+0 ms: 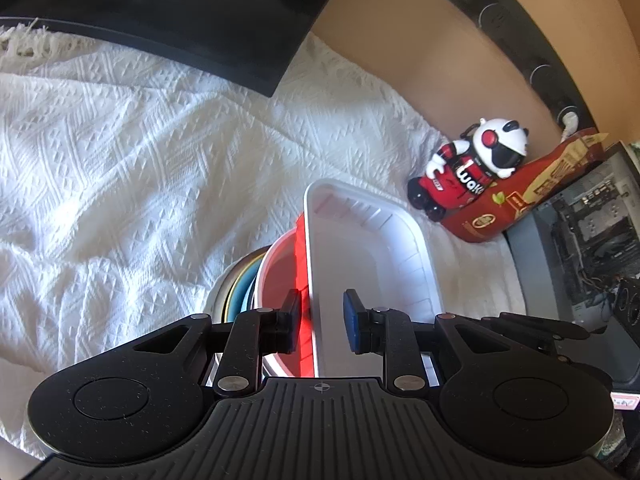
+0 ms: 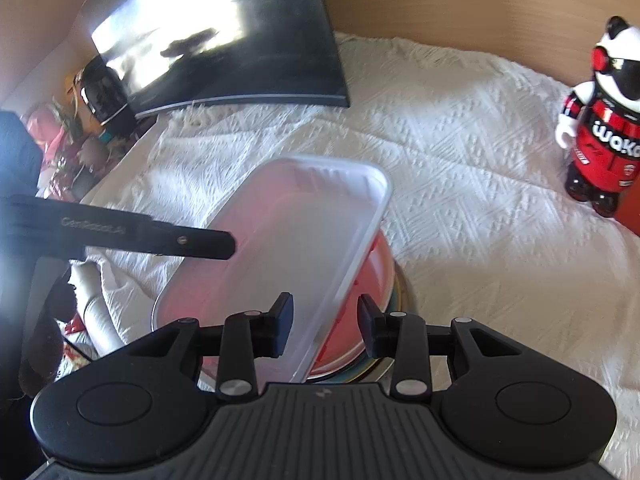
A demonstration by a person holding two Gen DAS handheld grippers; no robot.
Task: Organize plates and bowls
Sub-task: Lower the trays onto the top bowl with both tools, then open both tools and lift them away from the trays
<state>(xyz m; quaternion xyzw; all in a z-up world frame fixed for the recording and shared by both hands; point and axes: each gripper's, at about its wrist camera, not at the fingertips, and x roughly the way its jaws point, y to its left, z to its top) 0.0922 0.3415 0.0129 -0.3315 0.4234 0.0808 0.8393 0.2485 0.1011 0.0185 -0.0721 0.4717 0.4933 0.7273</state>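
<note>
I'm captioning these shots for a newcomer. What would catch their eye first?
A white rectangular tray sits tilted atop a stack of red bowl and plates, mid-table on the white cloth. Both grippers straddle its edges. A red-and-white panda figurine stands near the wall.

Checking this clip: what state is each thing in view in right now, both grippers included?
white tray: empty, tilted over the red bowl.
red bowl: upright on the stacked plates, partly covered by the tray.
stacked plates: nested, on the cloth.
left gripper: jaws astride one tray rim; grip unclear.
right gripper: jaws astride the opposite rim; grip unclear.
monitor: dark, reflecting glare.
toy figure: standing upright.
</note>
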